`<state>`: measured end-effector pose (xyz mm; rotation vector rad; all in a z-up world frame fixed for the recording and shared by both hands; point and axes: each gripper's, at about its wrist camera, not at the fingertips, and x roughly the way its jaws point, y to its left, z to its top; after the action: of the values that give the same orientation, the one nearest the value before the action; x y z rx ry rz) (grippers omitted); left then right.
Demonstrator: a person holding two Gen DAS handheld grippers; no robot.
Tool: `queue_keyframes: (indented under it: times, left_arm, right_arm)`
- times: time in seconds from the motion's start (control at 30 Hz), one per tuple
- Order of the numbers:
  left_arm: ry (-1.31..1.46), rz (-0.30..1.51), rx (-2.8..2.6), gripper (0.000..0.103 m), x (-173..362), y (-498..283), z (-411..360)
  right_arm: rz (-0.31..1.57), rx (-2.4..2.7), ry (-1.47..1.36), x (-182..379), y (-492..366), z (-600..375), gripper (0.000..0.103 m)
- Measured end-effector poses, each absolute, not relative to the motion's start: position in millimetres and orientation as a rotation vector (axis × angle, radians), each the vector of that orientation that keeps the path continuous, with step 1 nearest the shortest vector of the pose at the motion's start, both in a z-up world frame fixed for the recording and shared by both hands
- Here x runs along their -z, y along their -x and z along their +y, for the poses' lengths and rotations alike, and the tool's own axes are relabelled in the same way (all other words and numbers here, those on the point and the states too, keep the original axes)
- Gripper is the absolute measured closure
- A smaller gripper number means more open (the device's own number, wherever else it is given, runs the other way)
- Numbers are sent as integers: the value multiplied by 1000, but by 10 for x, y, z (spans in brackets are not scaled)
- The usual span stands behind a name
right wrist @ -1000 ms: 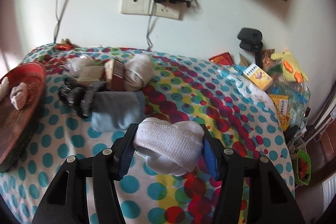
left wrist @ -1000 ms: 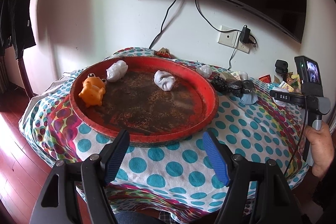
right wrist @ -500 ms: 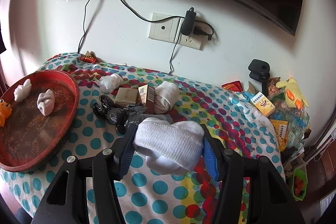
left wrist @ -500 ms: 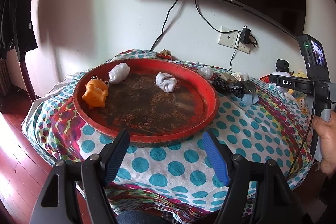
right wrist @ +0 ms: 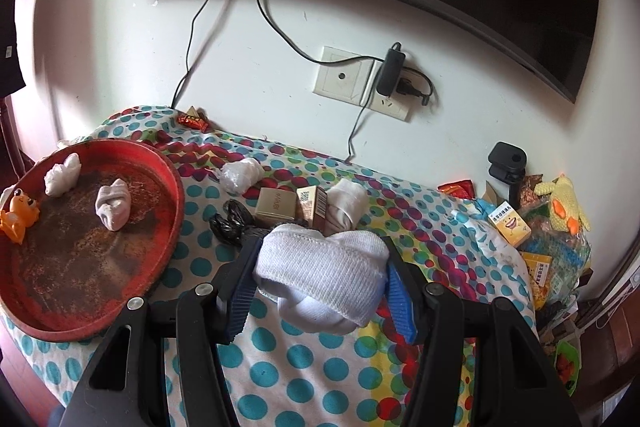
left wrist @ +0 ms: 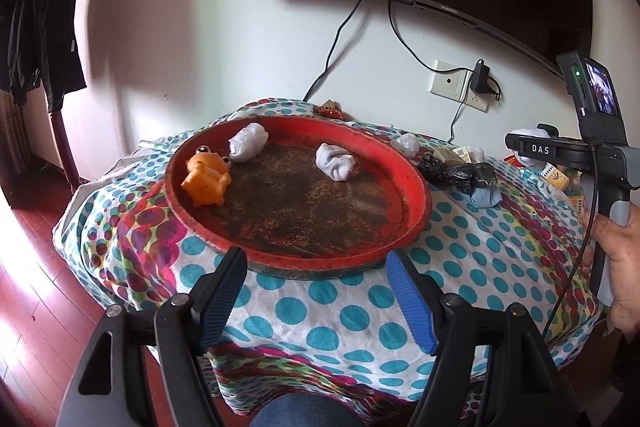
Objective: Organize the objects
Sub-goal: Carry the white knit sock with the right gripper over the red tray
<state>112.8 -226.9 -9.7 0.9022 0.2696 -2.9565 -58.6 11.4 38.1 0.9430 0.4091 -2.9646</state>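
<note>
The right gripper [right wrist: 320, 287] was clenched on a rolled white sock [right wrist: 322, 277], pinched between both blue pads and carried in the air above the dotted worktop [right wrist: 300, 359]. Compared with a second before, this gripper had risen and swung to the left. The red tray [right wrist: 168, 187], which was then only a sliver at the left edge of the right wrist view, was now almost fully in that view. In the left wrist view the right hand [left wrist: 620, 263] and its handle had also moved higher. This probably meant that the pick was finished and the carry toward the tray had begun; the sock was not yet over the tray, but near its right rim.

The left gripper [left wrist: 316, 297] was released, with its jaws wide and nothing between them. It hovered just before the near rim of the tray and had hardly moved.

Inside the tray three things could be counted: one orange frog toy [left wrist: 206, 179] at the left side, and two white rolled socks [left wrist: 334, 163] toward the far side. To the right of the tray, on the worktop, there remained one white bundle [right wrist: 240, 175], one black bag [right wrist: 232, 223], two small boxes [right wrist: 294, 205] and one more pale sock roll [right wrist: 344, 207]. Further right of the tray, a pile of packets lay against the wall; its number could not be told.
</note>
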Motion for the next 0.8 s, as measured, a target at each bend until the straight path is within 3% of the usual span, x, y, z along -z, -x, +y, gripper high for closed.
queue_keyframes:
  times: [0.8]
  left_arm:
    - [-895,415,2782,29,184,-1305,-2857]
  right_arm:
    - [539,2719,-899,-208,588,-1385,48]
